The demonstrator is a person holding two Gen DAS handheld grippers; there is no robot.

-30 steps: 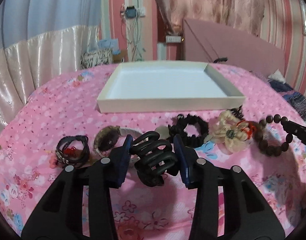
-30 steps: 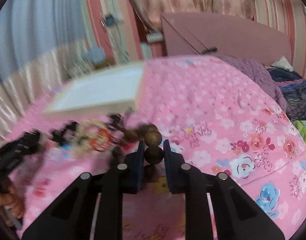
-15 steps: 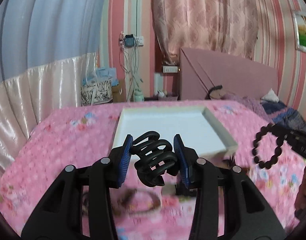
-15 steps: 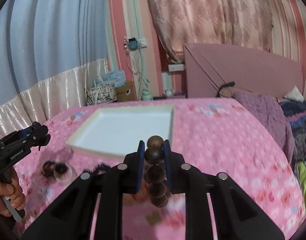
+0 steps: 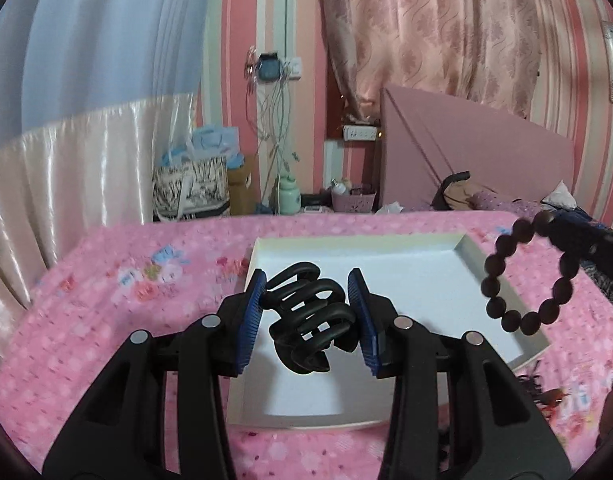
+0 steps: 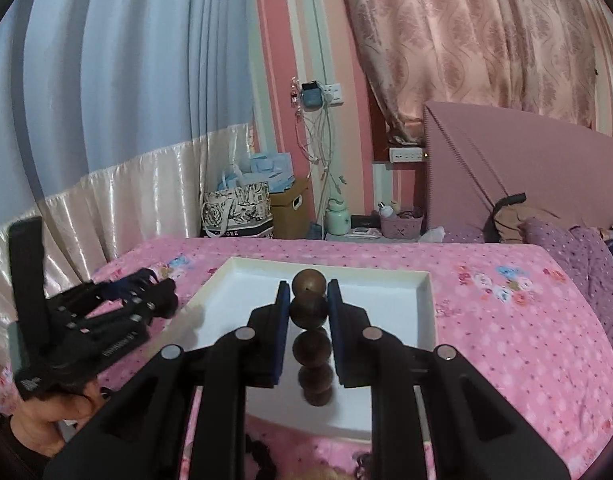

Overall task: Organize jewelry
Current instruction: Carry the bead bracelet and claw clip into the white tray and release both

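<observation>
— While poised above the shallow white cardboard tray [image 5: 462, 248] on the pink floral bedspread [image 5: 118, 304]: left hand-held gripper [image 5: 306, 312] clamped on a glossy black plastic claw clip [image 5: 306, 320], curved teeth interlocked.

— And on the right?

— Right hand-held gripper [image 6: 308, 312] pinched on one smooth dark-brown wooden bead of a beaded bracelet [image 6: 312, 344], loop dangling over the tray.

— Best handled how?

— Probably lowered close to the flat matte floor before release, well apart, to keep round beads from rolling or bouncing out.
</observation>
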